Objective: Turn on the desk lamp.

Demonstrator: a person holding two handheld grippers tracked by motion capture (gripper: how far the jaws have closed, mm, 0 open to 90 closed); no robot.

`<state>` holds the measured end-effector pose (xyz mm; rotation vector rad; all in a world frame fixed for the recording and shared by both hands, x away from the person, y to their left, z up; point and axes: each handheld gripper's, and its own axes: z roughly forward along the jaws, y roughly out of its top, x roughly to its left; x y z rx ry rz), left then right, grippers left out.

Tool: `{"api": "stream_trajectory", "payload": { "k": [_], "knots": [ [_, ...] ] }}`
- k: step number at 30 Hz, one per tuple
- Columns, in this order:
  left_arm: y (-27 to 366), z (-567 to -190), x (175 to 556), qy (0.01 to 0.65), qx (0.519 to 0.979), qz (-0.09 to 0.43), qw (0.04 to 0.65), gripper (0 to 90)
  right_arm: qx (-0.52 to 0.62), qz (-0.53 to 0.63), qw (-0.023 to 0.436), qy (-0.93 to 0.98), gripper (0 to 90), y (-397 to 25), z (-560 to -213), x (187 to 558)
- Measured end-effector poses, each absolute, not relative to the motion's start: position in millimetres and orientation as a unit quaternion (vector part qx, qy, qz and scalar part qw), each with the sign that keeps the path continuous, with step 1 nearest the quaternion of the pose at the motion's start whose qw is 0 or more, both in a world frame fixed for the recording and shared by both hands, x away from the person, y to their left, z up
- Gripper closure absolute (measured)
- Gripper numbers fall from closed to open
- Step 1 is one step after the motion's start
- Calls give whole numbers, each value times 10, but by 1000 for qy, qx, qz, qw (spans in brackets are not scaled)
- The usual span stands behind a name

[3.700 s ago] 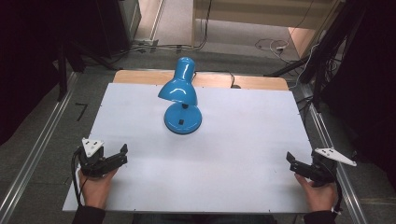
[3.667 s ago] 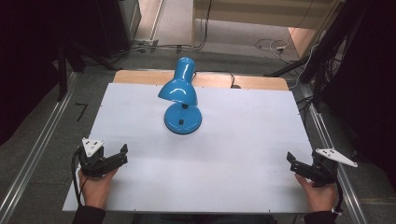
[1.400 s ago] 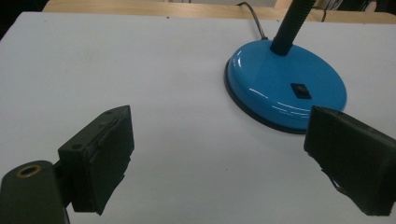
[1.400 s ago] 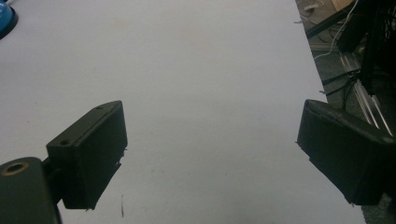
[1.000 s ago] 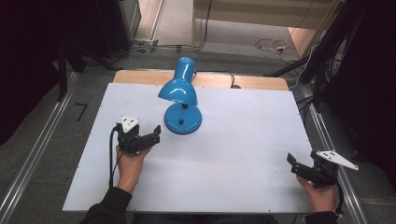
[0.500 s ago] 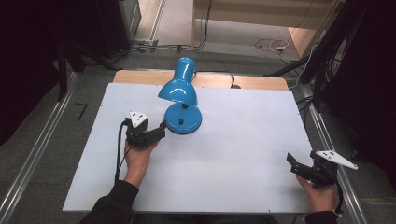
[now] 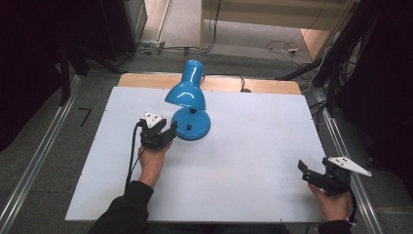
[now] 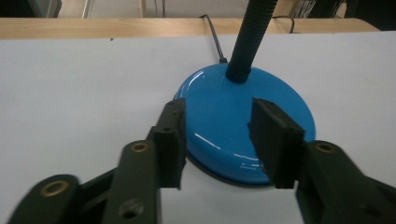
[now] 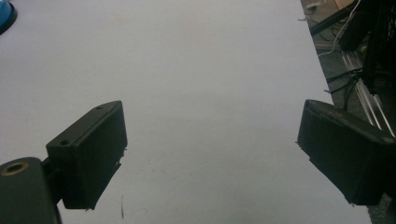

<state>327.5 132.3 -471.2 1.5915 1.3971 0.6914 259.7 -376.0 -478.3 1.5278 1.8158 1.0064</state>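
The blue desk lamp [image 7: 191,105] stands near the middle of the desk's [image 7: 253,141] far edge. Its round base [image 8: 245,128] lies straight ahead of the left hand-held gripper [image 7: 163,134], whose jaws are spread just short of the rim. The right hand-held gripper [image 7: 311,173], also released, rests at the near right corner. A second ago the left one was farther back; it has closed in.

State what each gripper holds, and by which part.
Nothing is held. The left gripper is open at the lamp base; the right gripper is open over bare table.
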Motion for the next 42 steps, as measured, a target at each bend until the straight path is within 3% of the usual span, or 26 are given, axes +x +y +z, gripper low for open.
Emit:
{"api": "stream_trajectory", "payload": {
  "k": [9,42],
  "knots": [
    [1195,-4745,3411,553,648,275,446,899,564,373,282,681,71,-3746,-4781,2598],
    [940,-4929,3634,553,667,254,430,900,564,375,277,682,71,-3733,-4783,2601]
  ]
}}
